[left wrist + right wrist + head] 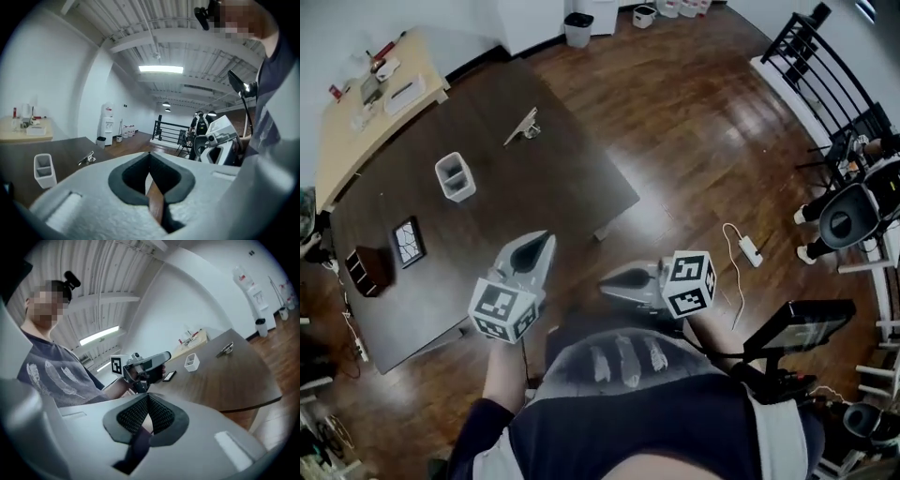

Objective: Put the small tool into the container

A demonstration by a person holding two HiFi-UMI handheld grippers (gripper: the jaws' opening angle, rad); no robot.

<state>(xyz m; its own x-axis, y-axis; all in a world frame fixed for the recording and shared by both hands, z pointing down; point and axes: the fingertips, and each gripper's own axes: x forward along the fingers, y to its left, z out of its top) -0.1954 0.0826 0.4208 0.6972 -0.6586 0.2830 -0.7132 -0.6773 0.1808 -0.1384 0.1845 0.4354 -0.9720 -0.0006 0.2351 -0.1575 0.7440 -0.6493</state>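
The small metal tool [523,126] lies on the far part of the dark table [572,178], away from both grippers. The white open container [455,176] stands upright to its left, nearer the table's middle. My left gripper [546,242] hovers over the table's near edge, jaws shut with nothing between them. My right gripper [607,281] is off the table beside it, pointing left, its jaws closed and empty. The left gripper view shows the container [43,169] and the tool [87,159] beyond the gripper [150,157]. In the right gripper view the gripper [148,398] faces the container [191,362] and the tool [226,348].
A black patterned slab [410,242] and a dark box [367,270] sit at the table's left end. A light wooden table [356,112] with clutter adjoins the far side. A cable with an adapter [748,249] lies on the wood floor at right, near equipment [848,216].
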